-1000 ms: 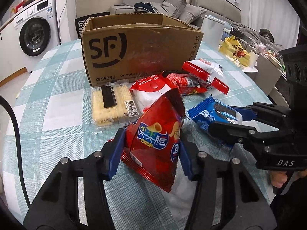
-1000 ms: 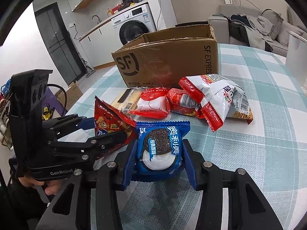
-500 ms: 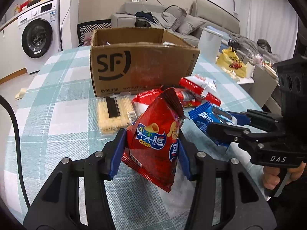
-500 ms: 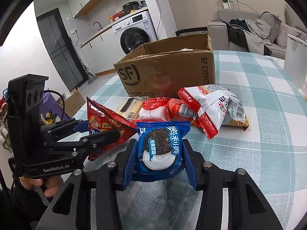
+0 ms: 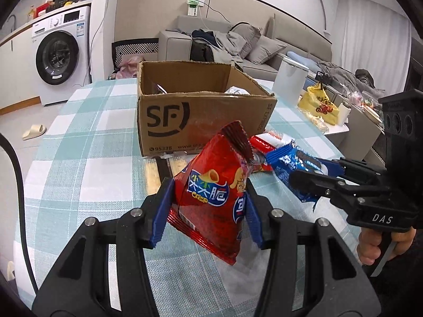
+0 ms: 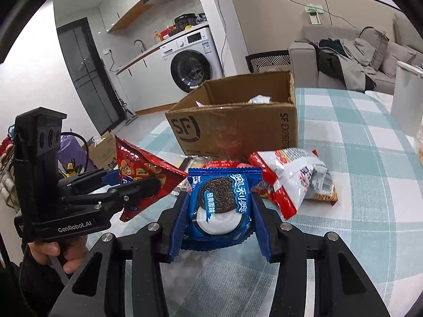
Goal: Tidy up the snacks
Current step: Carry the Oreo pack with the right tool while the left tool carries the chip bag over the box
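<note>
My left gripper is shut on a red crisp bag and holds it above the checked table, in front of the open SF cardboard box. My right gripper is shut on a blue Oreo packet, also lifted off the table. Each gripper shows in the other's view: the right gripper with the Oreo packet, the left gripper with the red bag. The box holds a few wrappers inside.
A white-and-red snack bag and red packets lie before the box. A clear cracker pack lies behind the red bag. A white container and a yellow bag stand at the right.
Both grippers have risen with their snacks, from the table to a height where the box's open top and inside show.
</note>
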Available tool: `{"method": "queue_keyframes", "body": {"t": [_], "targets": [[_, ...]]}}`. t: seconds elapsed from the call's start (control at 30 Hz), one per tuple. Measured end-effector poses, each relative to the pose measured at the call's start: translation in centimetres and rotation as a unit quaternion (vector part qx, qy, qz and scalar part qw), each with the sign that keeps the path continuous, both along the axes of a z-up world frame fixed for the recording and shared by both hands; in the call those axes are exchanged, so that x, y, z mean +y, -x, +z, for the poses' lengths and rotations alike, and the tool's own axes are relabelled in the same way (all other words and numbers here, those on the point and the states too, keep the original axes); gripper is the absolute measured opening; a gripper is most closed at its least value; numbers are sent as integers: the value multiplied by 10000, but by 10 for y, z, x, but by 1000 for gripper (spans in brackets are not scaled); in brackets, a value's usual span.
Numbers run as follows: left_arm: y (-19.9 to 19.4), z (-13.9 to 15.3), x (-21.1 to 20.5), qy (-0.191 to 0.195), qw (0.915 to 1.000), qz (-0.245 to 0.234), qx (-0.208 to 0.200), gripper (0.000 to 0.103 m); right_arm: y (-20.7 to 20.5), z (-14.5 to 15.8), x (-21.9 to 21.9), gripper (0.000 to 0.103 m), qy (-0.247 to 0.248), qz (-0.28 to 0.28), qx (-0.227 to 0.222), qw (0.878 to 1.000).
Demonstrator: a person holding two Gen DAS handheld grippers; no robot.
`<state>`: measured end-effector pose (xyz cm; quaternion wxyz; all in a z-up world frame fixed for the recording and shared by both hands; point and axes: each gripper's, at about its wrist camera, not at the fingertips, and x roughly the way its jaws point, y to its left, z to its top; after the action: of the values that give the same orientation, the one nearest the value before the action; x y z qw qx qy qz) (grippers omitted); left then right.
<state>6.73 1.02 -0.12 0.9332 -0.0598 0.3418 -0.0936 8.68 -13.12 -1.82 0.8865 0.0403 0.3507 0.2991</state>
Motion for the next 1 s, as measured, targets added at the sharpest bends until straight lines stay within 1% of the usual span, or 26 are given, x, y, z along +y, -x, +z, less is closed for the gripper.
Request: {"method": "queue_keyframes", "body": {"t": [0.27, 0.6, 0.83, 1.0], "targets": [[-7, 23, 0, 11, 9997, 53, -229, 48, -7, 19, 0, 47, -68, -20, -220, 9997], [-26, 54, 4, 72, 9987, 144, -489, 48, -23, 44, 0, 47, -86, -50, -432, 9990], [-49, 67, 7, 103, 9982, 211, -556, 48, -36, 56, 7, 47, -108, -16, -551, 9984], [-66, 69, 11, 144, 9979, 276, -571, 48, -45, 59, 10, 47, -156, -30, -568, 9983]]}}
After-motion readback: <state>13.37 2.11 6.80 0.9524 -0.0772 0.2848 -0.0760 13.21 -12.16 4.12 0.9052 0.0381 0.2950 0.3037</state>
